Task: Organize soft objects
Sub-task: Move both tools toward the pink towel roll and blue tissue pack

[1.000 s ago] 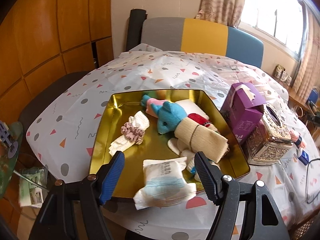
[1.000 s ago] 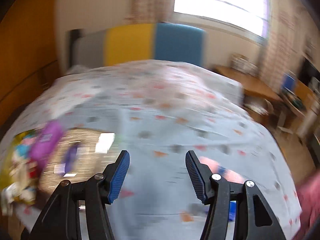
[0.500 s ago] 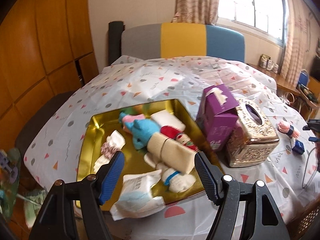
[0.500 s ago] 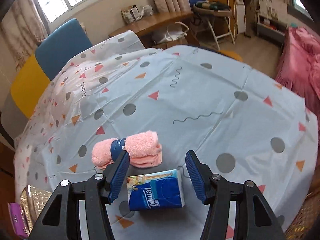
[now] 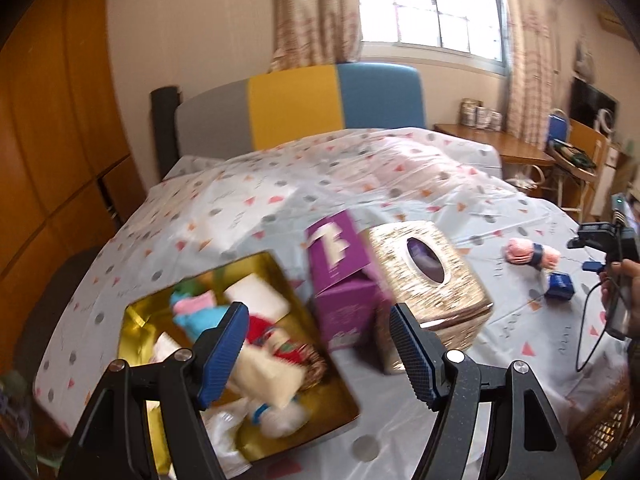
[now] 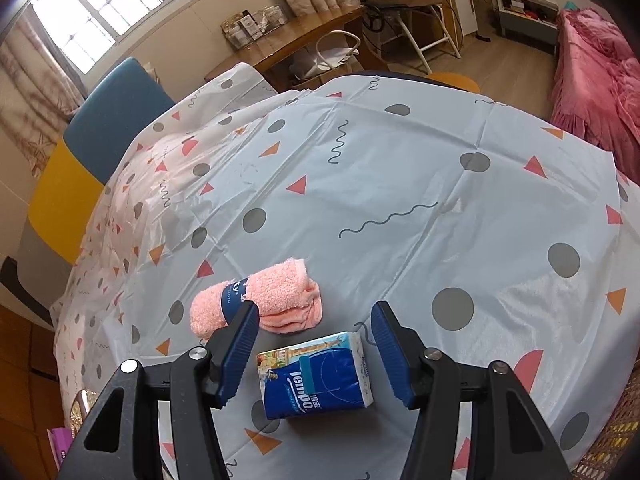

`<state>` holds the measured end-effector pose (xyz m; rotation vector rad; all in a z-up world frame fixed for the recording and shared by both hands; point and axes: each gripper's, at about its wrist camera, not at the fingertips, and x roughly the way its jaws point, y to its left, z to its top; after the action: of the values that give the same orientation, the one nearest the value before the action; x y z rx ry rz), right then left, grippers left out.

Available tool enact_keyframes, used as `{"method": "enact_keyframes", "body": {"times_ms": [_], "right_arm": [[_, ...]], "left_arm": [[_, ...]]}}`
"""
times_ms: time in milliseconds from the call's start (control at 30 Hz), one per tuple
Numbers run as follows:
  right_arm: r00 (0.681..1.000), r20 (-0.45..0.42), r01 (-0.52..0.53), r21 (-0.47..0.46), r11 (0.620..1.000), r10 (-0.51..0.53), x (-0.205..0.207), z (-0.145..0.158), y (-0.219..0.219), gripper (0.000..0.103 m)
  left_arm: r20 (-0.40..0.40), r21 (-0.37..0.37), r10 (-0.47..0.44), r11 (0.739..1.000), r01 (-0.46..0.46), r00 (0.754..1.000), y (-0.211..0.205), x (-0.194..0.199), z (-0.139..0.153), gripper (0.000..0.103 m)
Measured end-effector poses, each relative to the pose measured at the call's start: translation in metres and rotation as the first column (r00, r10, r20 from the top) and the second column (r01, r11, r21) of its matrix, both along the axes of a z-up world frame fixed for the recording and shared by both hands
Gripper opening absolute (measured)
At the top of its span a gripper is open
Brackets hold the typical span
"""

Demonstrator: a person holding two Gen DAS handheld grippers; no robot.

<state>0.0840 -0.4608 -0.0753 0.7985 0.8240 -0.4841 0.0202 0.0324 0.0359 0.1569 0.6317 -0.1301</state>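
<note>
Bright window (image 5: 432, 4) daylight; left view motion-blurred, edges warped.

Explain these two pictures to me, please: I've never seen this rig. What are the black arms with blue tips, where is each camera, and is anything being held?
No robot here: a person carries a handheld two-finger gripper in each hand, each with a fisheye camera looking along its fingers. The left gripper is open and empty above a gold tray of soft items, beside a purple box and a gold tissue box. The right gripper is open too, holding nothing; a blue tissue pack lies on the patterned tablecloth between its fingers, and a rolled pink towel just beyond.
</note>
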Motion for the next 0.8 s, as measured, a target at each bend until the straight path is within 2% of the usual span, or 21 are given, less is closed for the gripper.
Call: {"method": "enact_keyframes", "body": {"times_ms": [333, 567, 800], "right_arm": [[0.999, 0.036, 0.033, 0.052, 0.998, -0.035, -0.007, -0.001, -0.007, 0.059], [0.992, 0.081, 0.089, 0.083, 0.993, -0.096, -0.017, 0.002, -0.017, 0.059], [0.979, 0.121, 0.15, 0.126, 0.981, -0.165, -0.029, 0.002, -0.028, 0.059]], "left_arm": [[-0.019, 0.018, -0.169, 0.985, 0.169, 0.986, -0.075, 0.022, 0.006, 0.073], [-0.065, 0.021, -0.283, 0.958, 0.284, 0.957, -0.135, 0.046, 0.001, 0.073], [-0.132, 0.001, -0.386, 0.921, 0.389, 0.913, -0.203, 0.073, -0.015, 0.073]]}}
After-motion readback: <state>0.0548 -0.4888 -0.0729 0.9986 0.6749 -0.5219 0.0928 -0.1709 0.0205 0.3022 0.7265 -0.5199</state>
